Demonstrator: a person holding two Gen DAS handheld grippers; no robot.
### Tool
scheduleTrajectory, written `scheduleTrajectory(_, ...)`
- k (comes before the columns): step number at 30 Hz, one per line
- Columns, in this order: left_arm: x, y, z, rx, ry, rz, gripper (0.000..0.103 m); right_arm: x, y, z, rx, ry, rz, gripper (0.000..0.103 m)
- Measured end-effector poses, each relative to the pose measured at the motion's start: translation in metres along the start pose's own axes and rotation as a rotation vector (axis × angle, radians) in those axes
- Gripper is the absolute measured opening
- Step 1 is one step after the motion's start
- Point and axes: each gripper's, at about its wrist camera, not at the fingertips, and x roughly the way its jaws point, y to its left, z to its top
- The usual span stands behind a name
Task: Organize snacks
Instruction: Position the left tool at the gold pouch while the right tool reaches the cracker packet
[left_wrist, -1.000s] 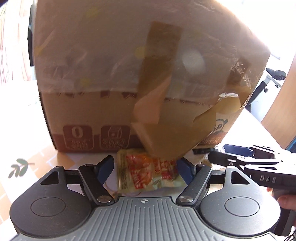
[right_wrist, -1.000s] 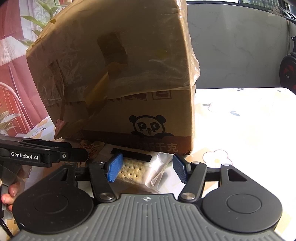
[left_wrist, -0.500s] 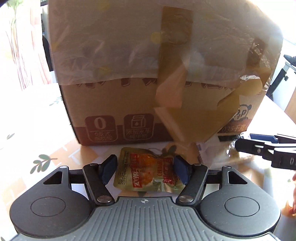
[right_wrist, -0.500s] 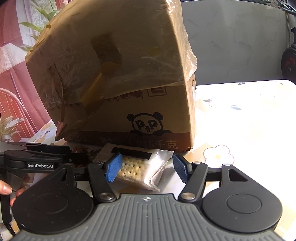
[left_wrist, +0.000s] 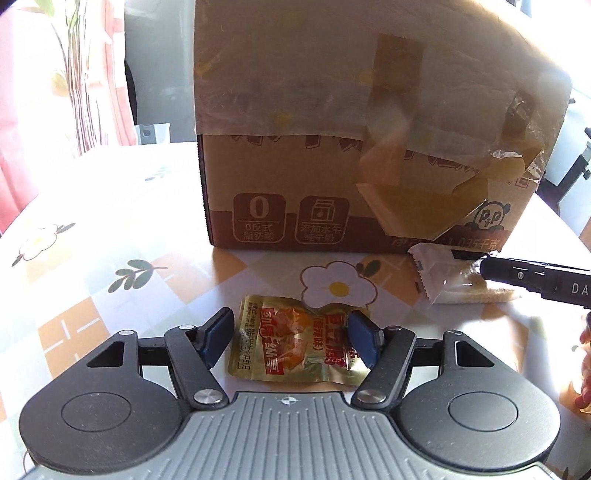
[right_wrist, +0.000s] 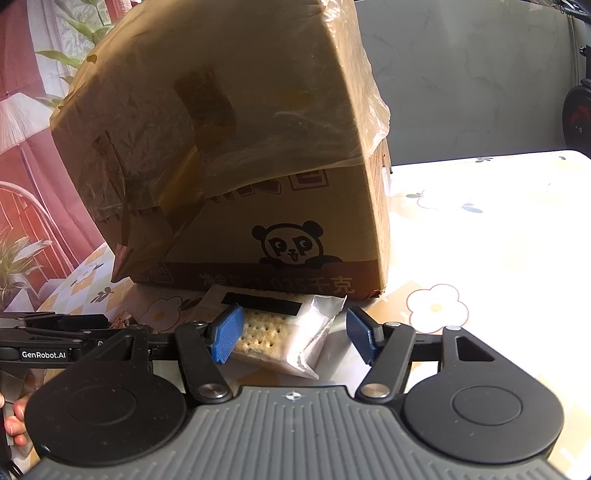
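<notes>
1. The left gripper (left_wrist: 291, 338) has been pulled back from the box (left_wrist: 332, 147); jaws apart around the gold snack pouch (left_wrist: 295, 345) on the surface (left_wrist: 110, 229).
2. The right gripper (right_wrist: 295, 334) is kept open around the cracker pack (right_wrist: 273, 332), so neither's grabbed yet.

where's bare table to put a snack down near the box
Free: the table right of the cardboard box, and the stretch left of it. Crowded: the strip before the box, holding the gold pouch, the cracker pack and both tools.
</notes>
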Motion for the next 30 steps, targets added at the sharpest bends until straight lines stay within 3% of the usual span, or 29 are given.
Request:
scheduleTrajectory(6,-0.005,0.017,0.007,-0.063,0.026,-0.035,0.071,0.000,0.000,0.000,-0.003,-0.004,-0.006,0.065)
scheduleTrajectory(9,-0.019,0.029,0.009,-0.059,-0.005,-0.021,0.071,0.000,0.002,-0.001,-0.009,-0.004,-0.008,0.065)
scheduleTrajectory(15,-0.037,0.043,0.005,0.072,0.004,-0.038,0.071,0.000,0.004,-0.003,-0.024,-0.009,-0.005,0.065)
scheduleTrajectory(25,-0.033,0.021,-0.010,0.345,0.005,-0.119,0.071,0.000,0.008,-0.005,-0.042,-0.011,-0.009,0.065)
scheduleTrajectory(30,-0.016,0.012,-0.001,0.361,-0.001,-0.108,0.071,0.000,0.010,-0.006,-0.052,-0.009,-0.005,0.065)
